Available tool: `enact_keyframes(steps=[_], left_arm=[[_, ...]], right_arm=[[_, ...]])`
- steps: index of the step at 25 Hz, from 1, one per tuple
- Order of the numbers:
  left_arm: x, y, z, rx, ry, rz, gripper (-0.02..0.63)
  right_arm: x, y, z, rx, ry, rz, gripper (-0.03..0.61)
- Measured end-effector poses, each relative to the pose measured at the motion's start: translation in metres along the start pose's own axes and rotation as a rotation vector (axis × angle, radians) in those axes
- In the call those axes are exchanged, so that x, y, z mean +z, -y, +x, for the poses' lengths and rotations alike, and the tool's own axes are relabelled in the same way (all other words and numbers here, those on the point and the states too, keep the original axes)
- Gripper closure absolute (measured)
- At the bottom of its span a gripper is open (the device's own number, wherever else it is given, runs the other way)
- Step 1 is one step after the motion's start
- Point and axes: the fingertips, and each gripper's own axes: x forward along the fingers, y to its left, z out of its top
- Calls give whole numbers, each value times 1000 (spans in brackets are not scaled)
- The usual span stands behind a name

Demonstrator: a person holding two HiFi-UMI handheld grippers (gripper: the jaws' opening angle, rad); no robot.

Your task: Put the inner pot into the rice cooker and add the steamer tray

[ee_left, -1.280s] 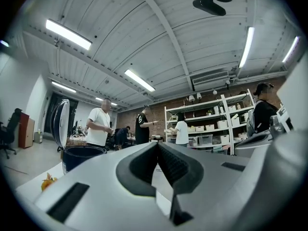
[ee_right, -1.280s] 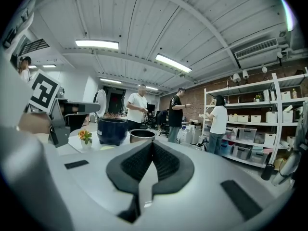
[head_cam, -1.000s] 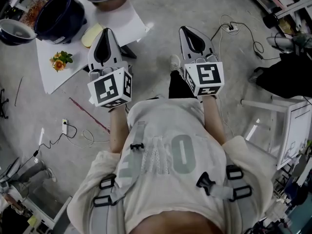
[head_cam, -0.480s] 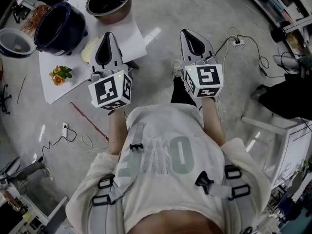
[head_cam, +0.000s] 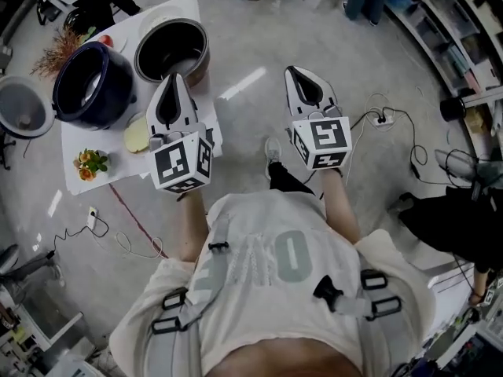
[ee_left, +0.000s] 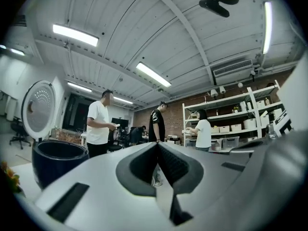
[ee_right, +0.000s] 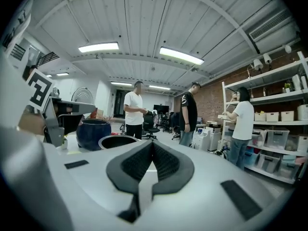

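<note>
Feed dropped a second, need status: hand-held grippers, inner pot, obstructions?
Left hand-held gripper shut, empty. Right hand-held gripper shut, empty. Inner pot on table beside rice cooker, not in. Nothing blocking.

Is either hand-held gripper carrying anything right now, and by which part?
Nothing is held. The left hand-held gripper and the right hand-held gripper both have their jaws shut together, empty. The inner pot sits untouched beside the rice cooker.

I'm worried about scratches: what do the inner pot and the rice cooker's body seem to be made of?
Inner pot: likely metal; brownish sheen on its outer wall, dark inside that may be a coating. Rice cooker: glossy dark blue shell with highlights, plastic or painted metal; I cannot tell which.
</note>
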Motion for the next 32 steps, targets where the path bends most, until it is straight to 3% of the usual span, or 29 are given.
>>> enact_keyframes(steps=[6, 16, 25, 32], left_arm=[[-8, 17, 78, 122, -20, -3, 594], [0, 49, 146, 200, -14, 61, 594], [0, 25, 130, 297, -37, 106, 594], [21, -14, 117, 412, 10, 121, 594]], right_arm=[[25, 66, 85, 129, 27, -19, 571], [24, 132, 148, 213, 35, 5, 571], [19, 111, 165, 297, 46, 19, 571], [54, 91, 189, 379, 134, 3, 571]])
